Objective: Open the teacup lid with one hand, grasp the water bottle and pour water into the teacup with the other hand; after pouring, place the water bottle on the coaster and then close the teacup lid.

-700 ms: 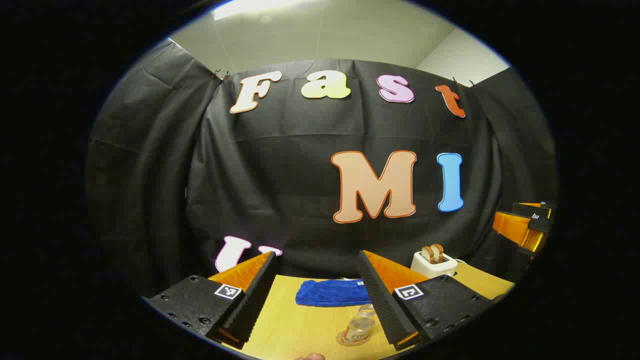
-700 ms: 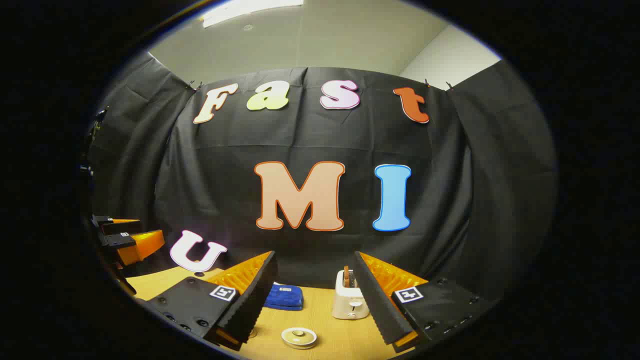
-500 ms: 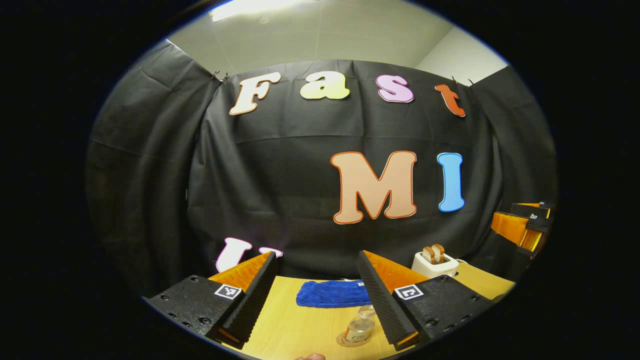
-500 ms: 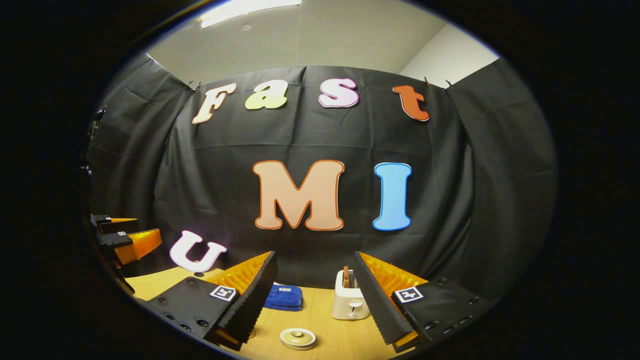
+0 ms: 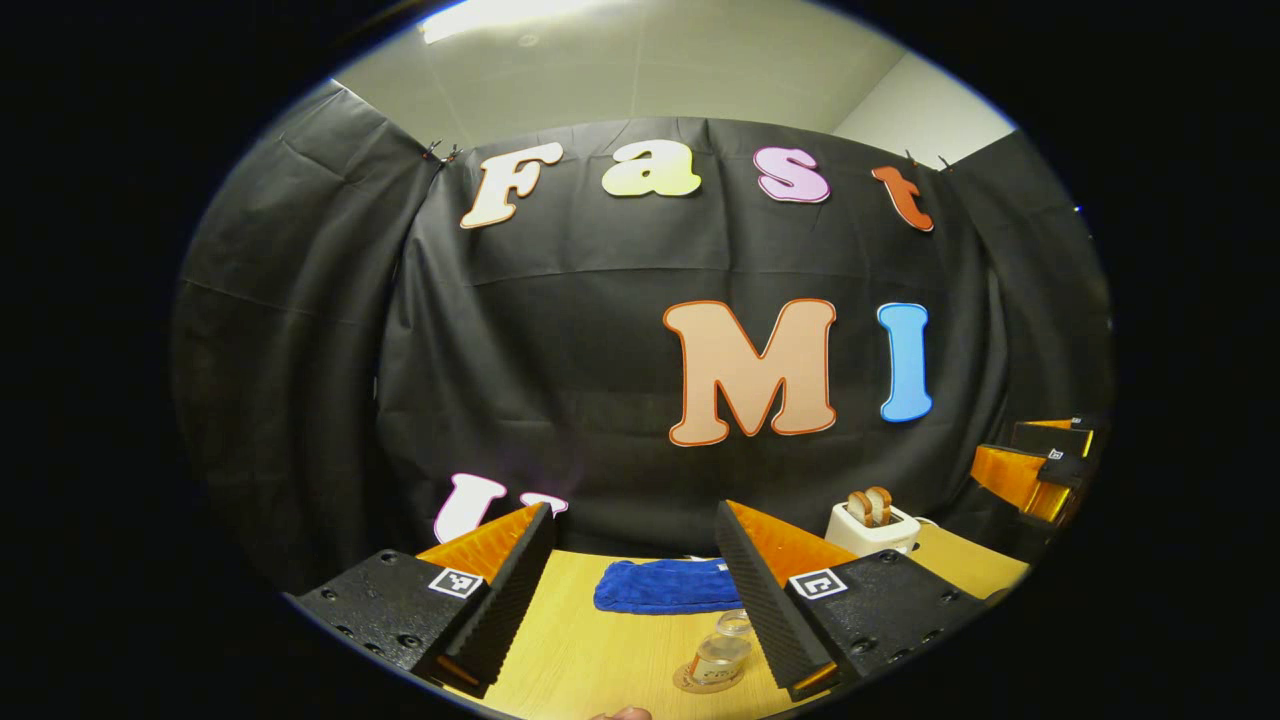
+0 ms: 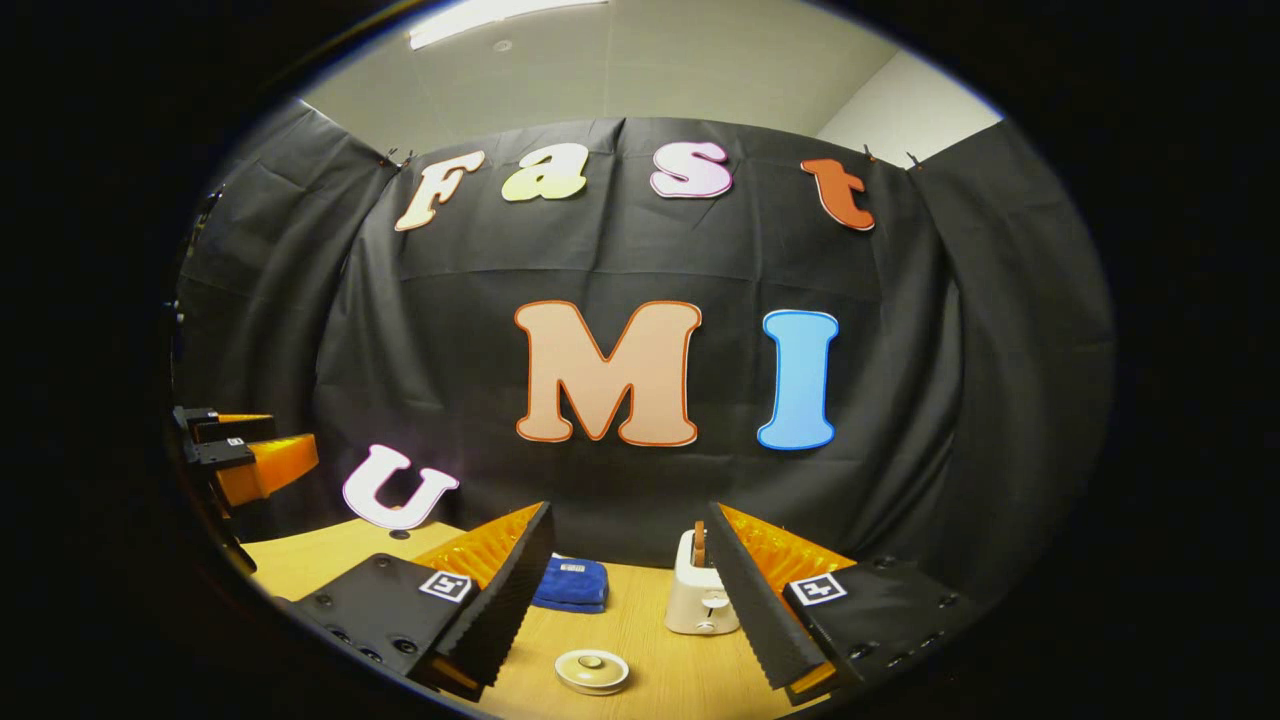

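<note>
In the left gripper view a small clear water bottle (image 5: 722, 650) stands on a round coaster (image 5: 700, 684) on the wooden table (image 5: 590, 650), just inside my right-hand finger. My left gripper (image 5: 635, 510) hovers above the table, open and empty. In the right gripper view the pale teacup (image 6: 592, 671) sits low between the fingers with its lid on. My right gripper (image 6: 630, 510) is open, holding nothing, and stands well above the cup. Each gripper also appears at the edge of the other's view, the right gripper (image 5: 1035, 465) and the left gripper (image 6: 245, 460).
A folded blue cloth (image 5: 660, 585) lies at the back of the table, near the wall. A white toaster (image 6: 700, 600) with bread slices stands to its right. A fingertip (image 5: 620, 713) shows at the bottom edge of the left gripper view.
The right gripper has dropped a little, as seen from the left gripper view, and its own view has shifted slightly. The left gripper has barely moved. Both stay open.
</note>
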`<state>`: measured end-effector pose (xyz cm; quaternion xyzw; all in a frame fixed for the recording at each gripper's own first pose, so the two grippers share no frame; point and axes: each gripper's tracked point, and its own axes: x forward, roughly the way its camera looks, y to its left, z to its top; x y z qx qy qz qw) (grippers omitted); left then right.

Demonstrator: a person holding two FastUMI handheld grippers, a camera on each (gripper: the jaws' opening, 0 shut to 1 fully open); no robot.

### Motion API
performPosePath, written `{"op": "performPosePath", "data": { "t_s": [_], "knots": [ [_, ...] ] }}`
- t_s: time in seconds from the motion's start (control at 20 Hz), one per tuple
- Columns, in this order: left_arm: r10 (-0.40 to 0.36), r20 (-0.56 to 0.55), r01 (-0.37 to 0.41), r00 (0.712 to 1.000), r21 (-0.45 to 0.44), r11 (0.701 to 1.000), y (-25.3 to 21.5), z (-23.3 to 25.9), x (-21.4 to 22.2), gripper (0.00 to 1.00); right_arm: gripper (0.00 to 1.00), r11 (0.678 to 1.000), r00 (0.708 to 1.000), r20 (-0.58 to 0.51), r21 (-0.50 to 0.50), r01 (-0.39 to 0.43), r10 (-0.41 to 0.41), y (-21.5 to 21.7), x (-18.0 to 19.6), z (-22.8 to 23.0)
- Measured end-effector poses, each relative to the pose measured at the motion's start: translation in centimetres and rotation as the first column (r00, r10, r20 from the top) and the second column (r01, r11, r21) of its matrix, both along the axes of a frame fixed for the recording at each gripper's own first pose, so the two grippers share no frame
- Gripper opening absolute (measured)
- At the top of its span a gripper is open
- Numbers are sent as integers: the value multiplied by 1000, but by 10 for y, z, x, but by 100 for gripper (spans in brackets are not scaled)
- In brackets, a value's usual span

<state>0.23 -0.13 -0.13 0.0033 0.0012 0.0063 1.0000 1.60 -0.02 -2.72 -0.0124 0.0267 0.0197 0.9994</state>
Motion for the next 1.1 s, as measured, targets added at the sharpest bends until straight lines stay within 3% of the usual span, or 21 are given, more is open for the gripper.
{"op": "performPosePath", "data": {
  "t_s": [0.25,0.6,0.95,1.0,1.1],
  "knots": [
    [10,4,-10,1000,-5,1000,1,0,-2,92,98,1000,998,-64,0,-17,17,2,7,-24],
    [30,6,-30,1000,-12,999,9,-2,-5,95,98,991,975,-196,-61,-116,102,20,20,-87],
    [81,9,-82,997,14,997,27,1,-17,94,99,983,902,-405,-37,-180,150,28,26,-174],
    [89,11,-89,996,19,996,30,2,-18,94,94,983,895,-420,-36,-183,151,27,29,-183],
    [103,8,-103,995,27,994,36,0,-22,92,99,981,882,-447,-47,-187,147,27,32,-199]
  ]
}}
